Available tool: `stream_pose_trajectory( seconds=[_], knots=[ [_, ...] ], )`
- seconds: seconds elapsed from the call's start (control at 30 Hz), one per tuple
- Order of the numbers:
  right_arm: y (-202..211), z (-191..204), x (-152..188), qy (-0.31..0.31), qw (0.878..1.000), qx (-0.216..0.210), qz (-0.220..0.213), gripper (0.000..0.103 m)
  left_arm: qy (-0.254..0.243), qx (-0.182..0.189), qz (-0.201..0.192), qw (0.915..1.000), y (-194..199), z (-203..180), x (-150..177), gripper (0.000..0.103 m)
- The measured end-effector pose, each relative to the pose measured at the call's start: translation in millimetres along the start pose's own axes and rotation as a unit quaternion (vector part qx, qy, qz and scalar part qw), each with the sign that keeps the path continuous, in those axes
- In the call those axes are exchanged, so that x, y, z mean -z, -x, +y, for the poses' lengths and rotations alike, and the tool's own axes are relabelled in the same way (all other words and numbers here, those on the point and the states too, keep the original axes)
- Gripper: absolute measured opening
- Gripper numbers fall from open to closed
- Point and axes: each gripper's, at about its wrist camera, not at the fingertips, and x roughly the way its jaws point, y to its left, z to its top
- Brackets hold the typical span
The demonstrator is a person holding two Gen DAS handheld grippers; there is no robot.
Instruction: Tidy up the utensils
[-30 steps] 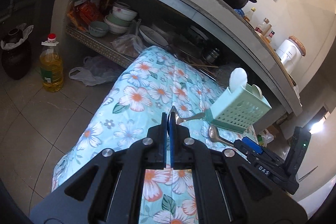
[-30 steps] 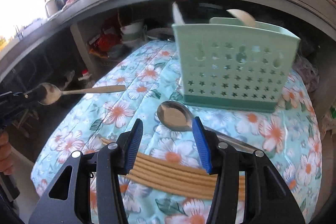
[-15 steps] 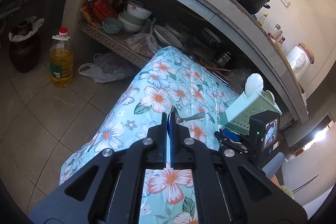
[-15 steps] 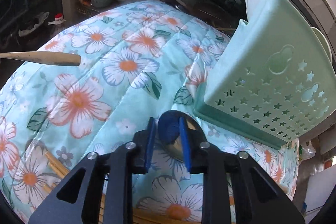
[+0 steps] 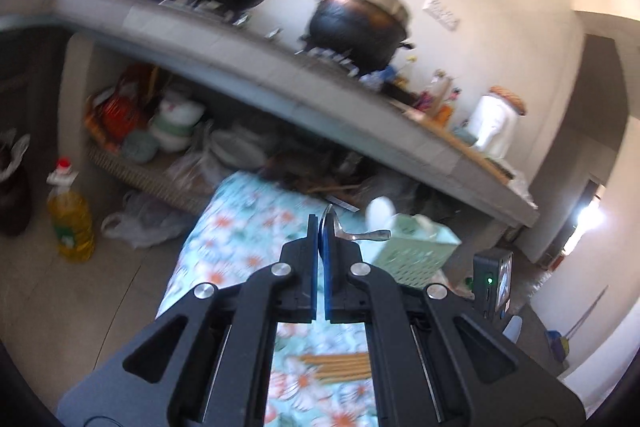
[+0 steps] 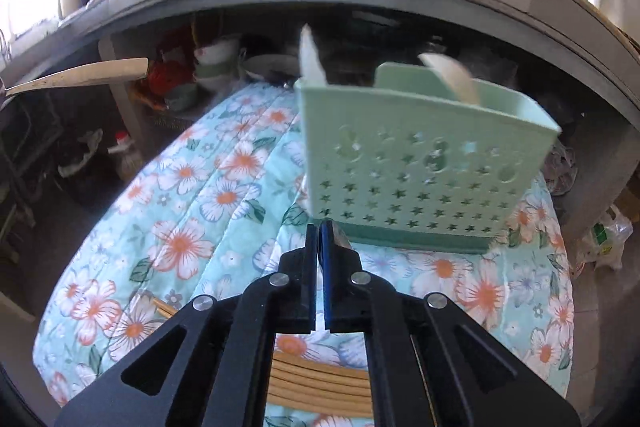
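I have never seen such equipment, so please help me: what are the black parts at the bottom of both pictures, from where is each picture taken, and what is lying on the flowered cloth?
There is no robot here. A person holds one pair of black tongs in each hand, and a wide-angle camera on each pair looks forward along its two fingers. So one picture comes from the left tongs and the other from the right tongs.

The left tongs are shut on the bowl of a metal spoon, whose handle sticks out sideways. The right tongs are also shut on the edge of a second spoon, of which only a little shows.

On the flowered cloth stands a green perforated utensil basket with white spoons in it. A bundle of wooden chopsticks lies near the camera.
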Motion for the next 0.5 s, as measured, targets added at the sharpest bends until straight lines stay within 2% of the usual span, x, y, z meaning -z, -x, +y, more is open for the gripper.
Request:
stream_pose_trajectory(
  seconds=[0.07, 0.27, 0.5],
  knots=[
    [25.6, -21.4, -4.8, -0.027, 0.999, -0.001, -0.028, 0.002, -0.030, 0.016, -0.011, 0.9993, -2.9, -24.1, -15.8, 0.000],
    [93.2, -82.8, -15.7, -0.097, 0.990, -0.008, -0.105, 0.002, -0.116, 0.029, -0.009, 0.9928, -33.0, -83.6, -42.1, 0.000],
    [149.1, -126.6, -23.3, -0.138, 0.975, -0.020, -0.176, 0.002, -0.217, -0.007, 0.036, 0.9754, -82.6, -136.2, -43.1, 0.000]
  ],
)
